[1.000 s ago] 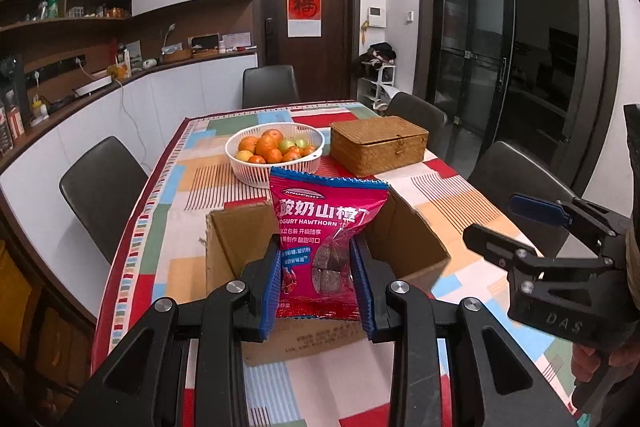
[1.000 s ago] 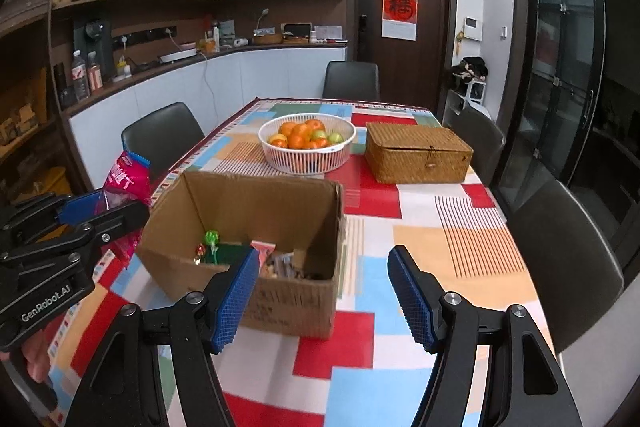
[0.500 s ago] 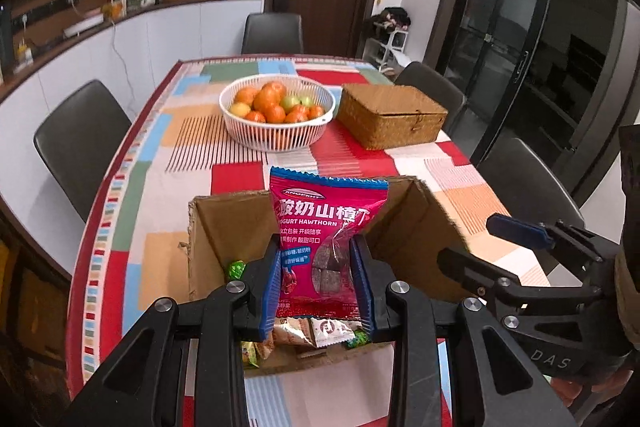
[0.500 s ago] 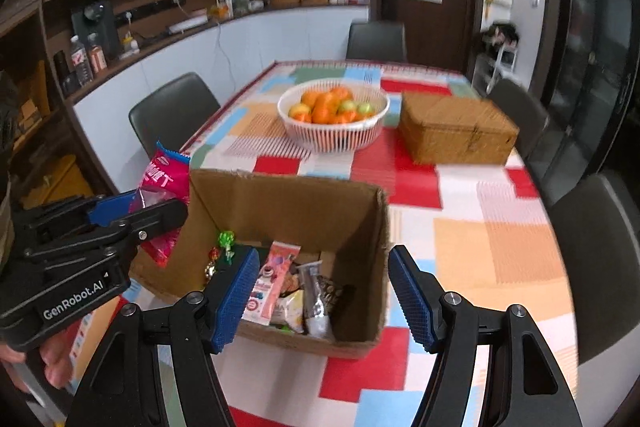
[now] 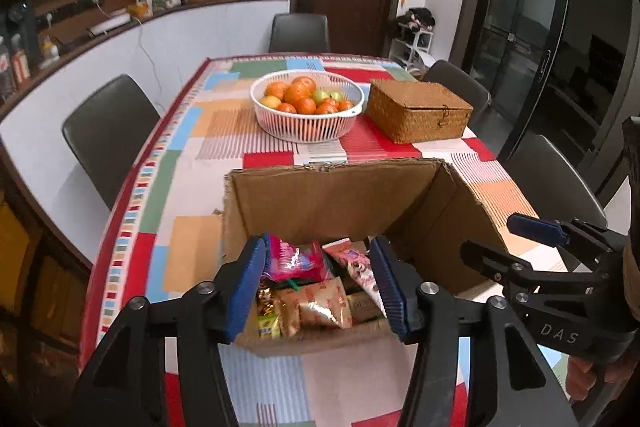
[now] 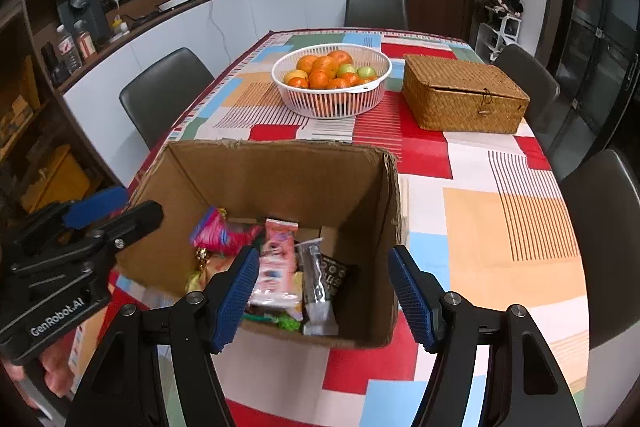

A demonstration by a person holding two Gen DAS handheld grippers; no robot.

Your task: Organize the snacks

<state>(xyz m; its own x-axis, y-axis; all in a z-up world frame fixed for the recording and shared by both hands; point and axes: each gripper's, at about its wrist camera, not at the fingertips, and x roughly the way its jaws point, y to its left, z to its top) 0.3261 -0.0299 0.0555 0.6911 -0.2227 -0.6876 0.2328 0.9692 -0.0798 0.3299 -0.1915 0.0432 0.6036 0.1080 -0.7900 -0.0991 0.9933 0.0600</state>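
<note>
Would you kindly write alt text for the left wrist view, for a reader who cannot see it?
The left gripper, jaws opening, hovers over an open cardboard box of snack packets, a pink snack bag lying inside by its left jaw. Beyond sit a white fruit basket and a wicker box on a patchwork tablecloth.

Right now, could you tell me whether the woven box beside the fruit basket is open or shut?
Shut. The woven box has its lid flat on the base, edges aligned all round, in both views. It sits right of the fruit basket.
</note>
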